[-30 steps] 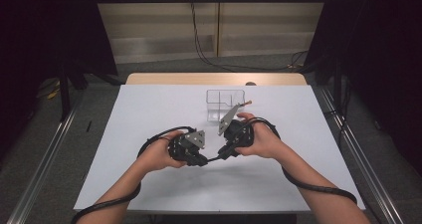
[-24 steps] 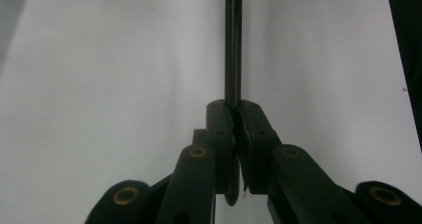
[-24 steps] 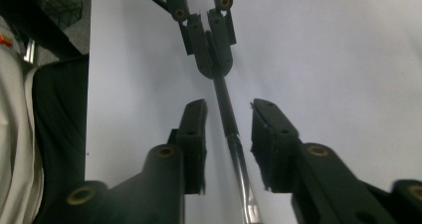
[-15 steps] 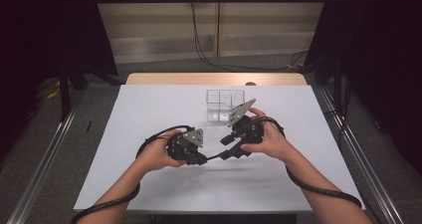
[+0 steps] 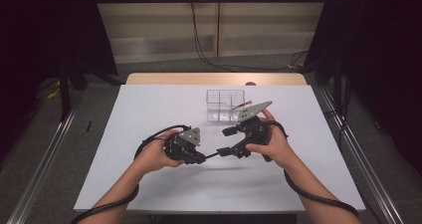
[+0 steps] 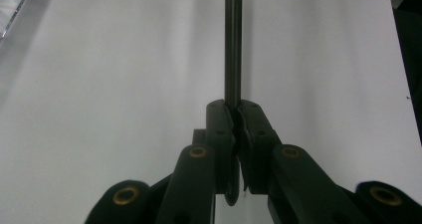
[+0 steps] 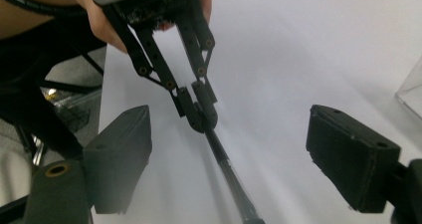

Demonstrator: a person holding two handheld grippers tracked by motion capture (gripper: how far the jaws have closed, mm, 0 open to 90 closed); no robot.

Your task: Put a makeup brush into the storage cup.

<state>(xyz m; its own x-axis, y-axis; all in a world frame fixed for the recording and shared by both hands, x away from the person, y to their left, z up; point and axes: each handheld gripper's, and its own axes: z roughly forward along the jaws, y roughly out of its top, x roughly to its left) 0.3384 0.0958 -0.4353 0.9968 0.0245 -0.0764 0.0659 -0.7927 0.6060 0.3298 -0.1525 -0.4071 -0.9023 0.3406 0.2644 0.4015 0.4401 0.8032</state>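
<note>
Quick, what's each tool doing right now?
Left tool: shut on the pen.
Right tool: open, jaws just opened; pen passes between them, untouched.

right gripper (image 5: 230, 141) jaws just opened off the dark pen (image 7: 226, 171), hand drawn back rightward

A thin, dark, straight pen-like rod (image 6: 233, 40) is clamped at one end in the left tongs (image 6: 234, 109), hanging roughly level above the white desk (image 5: 149, 109).
</note>
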